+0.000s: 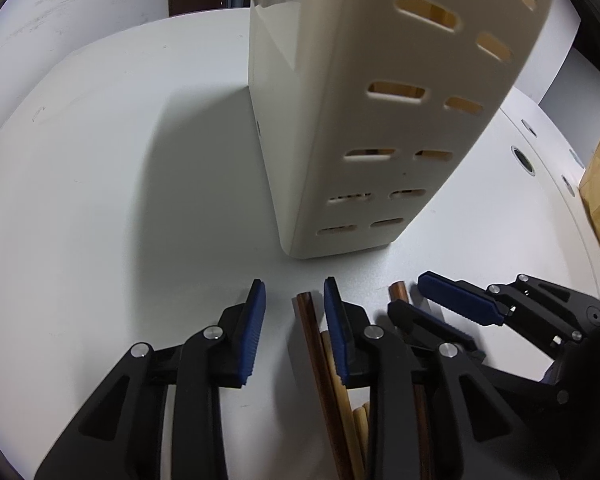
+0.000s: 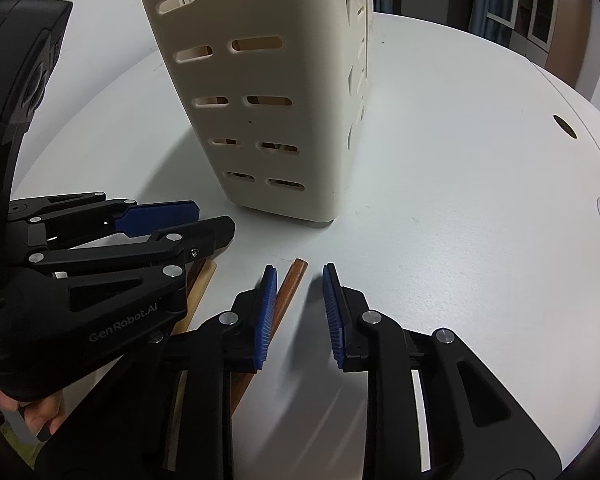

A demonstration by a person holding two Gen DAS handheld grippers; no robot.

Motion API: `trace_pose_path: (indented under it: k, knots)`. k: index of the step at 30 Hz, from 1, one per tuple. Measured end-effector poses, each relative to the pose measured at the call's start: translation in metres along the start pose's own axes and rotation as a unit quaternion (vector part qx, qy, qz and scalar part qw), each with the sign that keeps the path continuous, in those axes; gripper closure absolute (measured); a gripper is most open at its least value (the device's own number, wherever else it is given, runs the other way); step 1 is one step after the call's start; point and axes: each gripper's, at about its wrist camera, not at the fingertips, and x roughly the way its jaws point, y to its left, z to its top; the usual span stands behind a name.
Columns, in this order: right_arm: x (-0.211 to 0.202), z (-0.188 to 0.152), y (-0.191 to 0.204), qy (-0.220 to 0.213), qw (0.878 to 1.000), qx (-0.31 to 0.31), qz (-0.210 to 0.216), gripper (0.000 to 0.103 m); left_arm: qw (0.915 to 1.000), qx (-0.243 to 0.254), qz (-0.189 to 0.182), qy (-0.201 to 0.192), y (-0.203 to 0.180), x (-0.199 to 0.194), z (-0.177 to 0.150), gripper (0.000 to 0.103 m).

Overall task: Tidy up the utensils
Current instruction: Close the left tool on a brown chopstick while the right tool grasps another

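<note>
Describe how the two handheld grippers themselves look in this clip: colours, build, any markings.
Both the left gripper and right gripper are matte black linkage frames with silver round pivot pins. Each finger ends in a flat blue ribbed pad. In the right wrist view, the left gripper's body carries white "GenRobot.AI" lettering. No cables show.

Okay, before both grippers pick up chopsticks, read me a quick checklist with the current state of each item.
1. Left gripper has a chopstick between its fingers: ok, a dark brown chopstick lies between them, close to the right one; pads not pressing.
2. Right gripper has a chopstick between its fingers: ok, a reddish-brown chopstick lies against its left pad; the other pad stands apart.
3. One stick per gripper: cannot tell, several chopsticks lie bunched under the fingers.
4. The two grippers do not touch: cannot tell, they sit very close.
5. Cream slotted utensil holder upright on the white table: ok.
</note>
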Motion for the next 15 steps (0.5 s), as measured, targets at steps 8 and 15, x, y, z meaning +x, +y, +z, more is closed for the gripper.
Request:
trace_pose_path:
  k: [8, 15]
  knots:
    - [-0.0024, -0.0031, -0.0050, 0.000, 1.000, -0.002, 0.003, 0.091, 0.9999, 0.013, 0.006, 0.002, -0.0033, 0.0028, 0.0049, 0.087]
    - [-0.0021, -0.0015, -0.0085, 0.000, 1.000, 0.002, 0.002, 0.096, 0.9993, 0.029, 0.023, -0.002, -0.0062, 0.0047, 0.0074, 0.093]
